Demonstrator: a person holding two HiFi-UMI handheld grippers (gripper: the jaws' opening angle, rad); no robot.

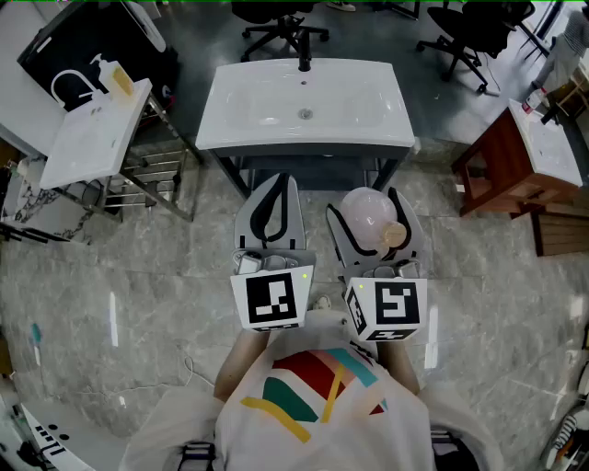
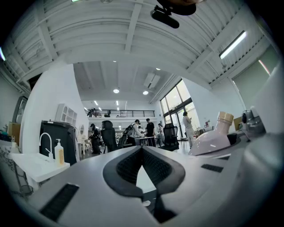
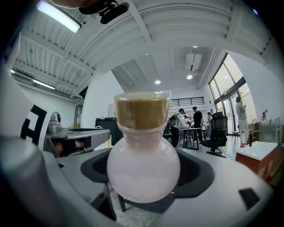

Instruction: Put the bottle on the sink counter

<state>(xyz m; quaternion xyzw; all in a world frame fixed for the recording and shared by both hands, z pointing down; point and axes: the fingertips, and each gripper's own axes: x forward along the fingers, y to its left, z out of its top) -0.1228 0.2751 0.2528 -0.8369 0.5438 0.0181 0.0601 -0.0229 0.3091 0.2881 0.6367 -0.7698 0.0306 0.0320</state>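
My right gripper (image 1: 366,204) is shut on a round pale-pink bottle (image 1: 368,215) with a tan cork cap (image 1: 394,234); the dark pads press on both sides of its belly. In the right gripper view the bottle (image 3: 143,165) fills the space between the jaws, cap pointing away from the camera. The left gripper (image 1: 276,186) is beside it on the left, shut with its tips together on nothing. The bottle (image 2: 212,138) also shows at the right of the left gripper view. Straight ahead stands the white sink counter (image 1: 230,124), which has a black faucet (image 1: 305,57). Both grippers are short of its front edge.
A second white sink (image 1: 87,138) with a soap dispenser (image 1: 120,78) on a metal rack stands at the left. A red-brown wooden stand (image 1: 497,170) is at the right. Office chairs (image 1: 281,28) are behind the sink. The floor is grey marble tile.
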